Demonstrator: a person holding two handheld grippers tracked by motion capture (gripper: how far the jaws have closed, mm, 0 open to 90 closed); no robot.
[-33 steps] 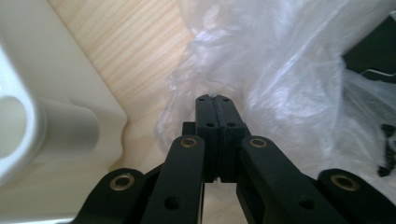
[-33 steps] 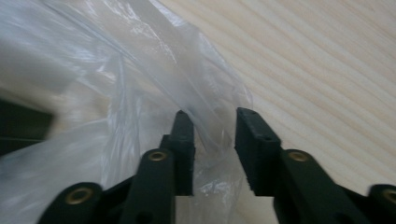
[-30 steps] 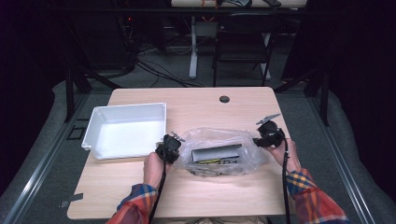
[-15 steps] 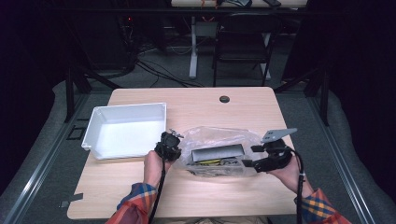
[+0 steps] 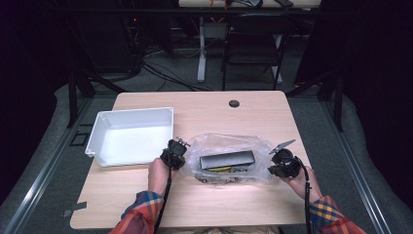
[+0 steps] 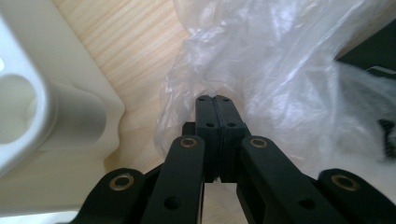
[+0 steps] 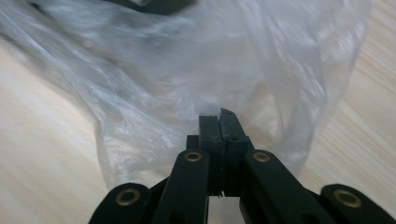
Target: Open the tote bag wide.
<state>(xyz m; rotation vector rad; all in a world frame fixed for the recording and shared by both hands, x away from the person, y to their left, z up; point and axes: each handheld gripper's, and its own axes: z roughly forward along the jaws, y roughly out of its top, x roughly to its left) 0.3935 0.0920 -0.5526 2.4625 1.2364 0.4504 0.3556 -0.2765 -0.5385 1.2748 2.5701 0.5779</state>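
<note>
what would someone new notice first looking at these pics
A crumpled clear plastic bag lies mid-table with a black box inside, pinched at each end: the left tongs and the right tongs are both shut on its film. Just left of it stands an empty white tray.

The right gripper (image 5: pixel 278 165) now sits lower and nearer the person than a second ago, its jaws pinching the plastic bag (image 5: pixel 229 151). That right edge of the bag is drawn out toward it.
</note>
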